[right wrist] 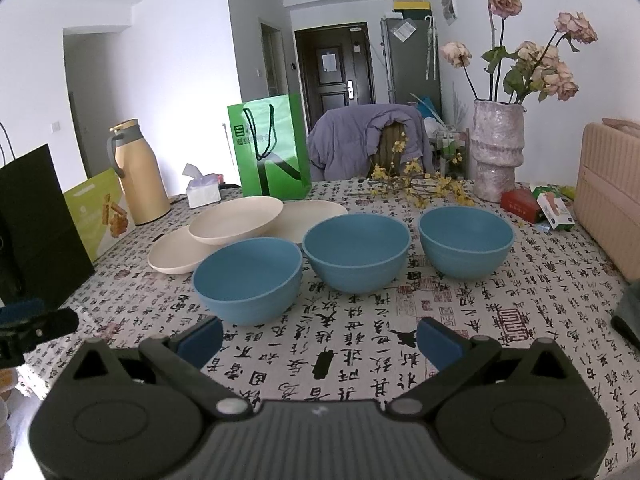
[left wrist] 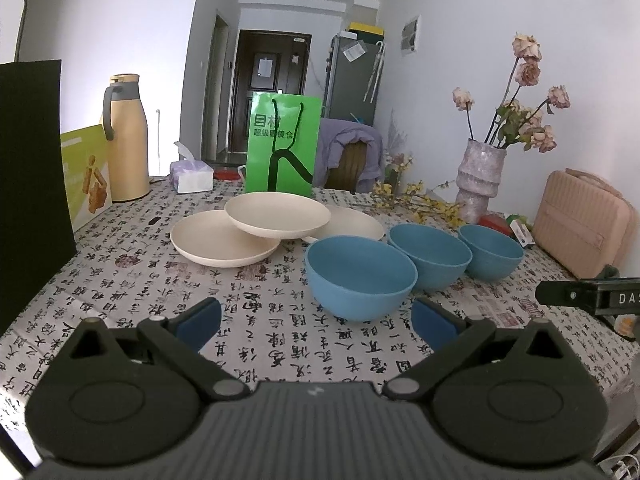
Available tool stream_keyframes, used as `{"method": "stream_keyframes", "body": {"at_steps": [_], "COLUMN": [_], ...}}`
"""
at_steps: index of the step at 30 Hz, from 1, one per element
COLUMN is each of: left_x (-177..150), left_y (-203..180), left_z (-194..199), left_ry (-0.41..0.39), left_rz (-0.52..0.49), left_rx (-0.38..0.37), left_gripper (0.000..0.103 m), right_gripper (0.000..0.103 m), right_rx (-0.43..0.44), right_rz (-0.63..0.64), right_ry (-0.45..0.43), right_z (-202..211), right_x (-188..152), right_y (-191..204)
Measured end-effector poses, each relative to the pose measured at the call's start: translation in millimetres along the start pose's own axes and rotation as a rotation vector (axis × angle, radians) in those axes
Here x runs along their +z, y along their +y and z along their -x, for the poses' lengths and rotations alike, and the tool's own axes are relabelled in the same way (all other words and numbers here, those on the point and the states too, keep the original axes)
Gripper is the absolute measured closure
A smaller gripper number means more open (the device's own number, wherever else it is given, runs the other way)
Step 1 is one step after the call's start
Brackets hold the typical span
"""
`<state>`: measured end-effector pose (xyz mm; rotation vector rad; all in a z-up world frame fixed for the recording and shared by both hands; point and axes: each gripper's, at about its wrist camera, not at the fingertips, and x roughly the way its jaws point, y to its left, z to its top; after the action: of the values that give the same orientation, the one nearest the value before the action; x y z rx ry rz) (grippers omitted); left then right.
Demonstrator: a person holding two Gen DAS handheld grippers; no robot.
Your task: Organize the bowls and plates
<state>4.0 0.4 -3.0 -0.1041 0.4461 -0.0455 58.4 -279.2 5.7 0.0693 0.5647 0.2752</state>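
Table (left wrist: 132, 280) with a calligraphy-print cloth fills the lower half of both views. Left gripper (left wrist: 316, 320) sits low at bottom centre of its view, level and facing the far wall, fingers spread wide apart with nothing between them; its blue pads (left wrist: 202, 318) flank bare cloth just short of the nearest bowl. Right gripper (right wrist: 320, 338) holds the same level, forward-facing pose at bottom centre of its view, fingers likewise apart and empty. Three cream plates (left wrist: 276, 214) lie at centre-left, mouths up: the top plate (right wrist: 236, 220) is tilted, resting across the two flat ones either side of it. Three blue bowls (right wrist: 356, 250) stand upright in a row running left to right across mid-frame, the left bowl (right wrist: 248, 278) nearest the grippers, the right bowl (right wrist: 466, 240) standing apart. Green bag (left wrist: 282, 146) stands behind the plates, upper centre.
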Motion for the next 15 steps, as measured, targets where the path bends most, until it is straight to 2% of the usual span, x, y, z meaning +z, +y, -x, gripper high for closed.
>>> {"method": "stream_keyframes", "body": {"at_steps": [15], "left_x": [-0.6], "left_y": [-0.5], "left_z": [-0.2], "left_ry": [0.0], "left_rz": [0.009], "left_rx": [0.007], "left_gripper": [0.0], "right_gripper": [0.0], "right_rx": [0.005], "right_rz": [-0.006], "right_ry": [0.0], "right_z": [-3.0], "right_x": [-3.2], "right_y": [-2.8]}}
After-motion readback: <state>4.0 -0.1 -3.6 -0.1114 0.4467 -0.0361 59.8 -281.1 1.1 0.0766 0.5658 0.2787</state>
